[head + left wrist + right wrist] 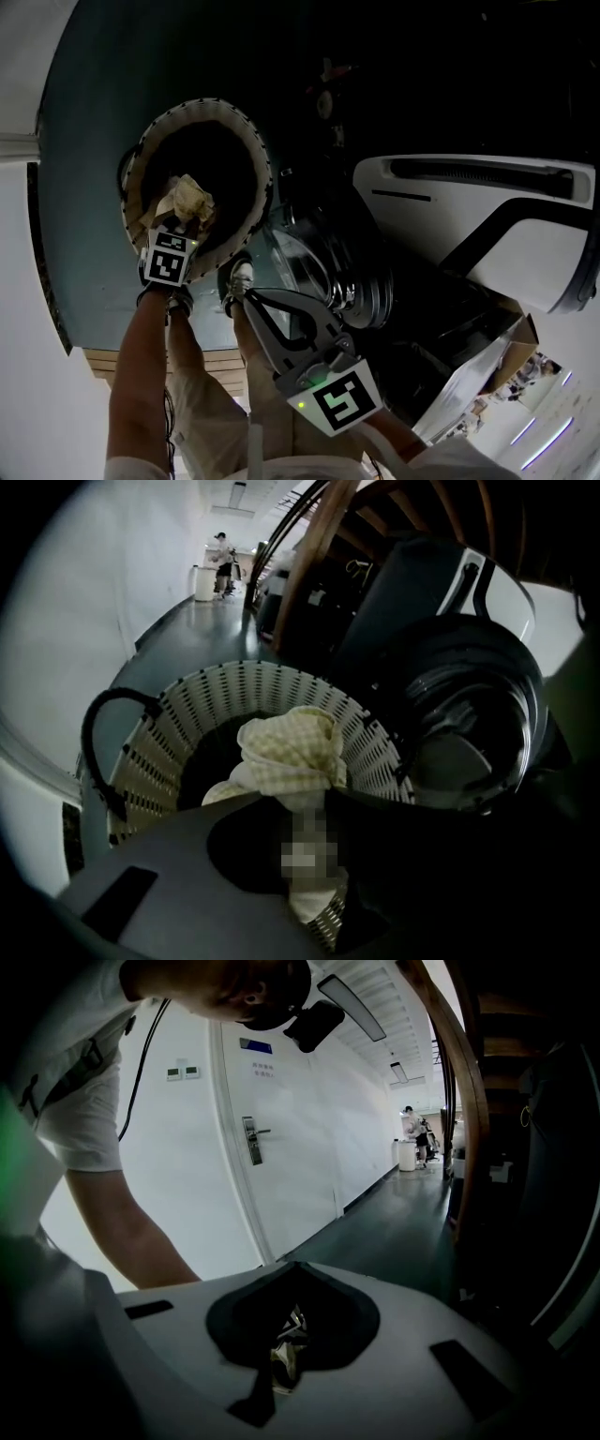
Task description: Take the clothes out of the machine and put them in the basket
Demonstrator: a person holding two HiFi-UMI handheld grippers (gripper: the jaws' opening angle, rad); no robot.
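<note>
The checked cloth was clamped between the jaws of the left gripper. Its long axis ran along the gripper's own line. A narrow part lay pinched between the jaws, and the bunched, knotted-looking end stood just past the tips, pointing ahead and down into the basket. A pale fold showed at the edge of the left jaw; whether it belonged to the same cloth could not be told.

In the head view the left gripper hung over the near rim of the basket, with the cloth directly ahead of its tips, inside the ring of the rim. The basket was round and upright, with pale slotted walls, and its mouth opened toward the gripper. The hollow beyond the cloth was dark, and nothing else could be made out in it. It was unclear whether the cloth touched the bottom. One dark handle arched off the wall to the gripper's left.

To the left gripper's right stood the washing machine, its round front turned toward the basket. The inside was too dark to show any contents.

The right gripper was held nearer the person's body, between the basket and the machine, and its tip pointed toward the basket. Its jaws met at the tips, and only a small glinting patch was visible through the gap behind them.

In all there was one basket, one machine, one cloth in a grip and two grippers.
</note>
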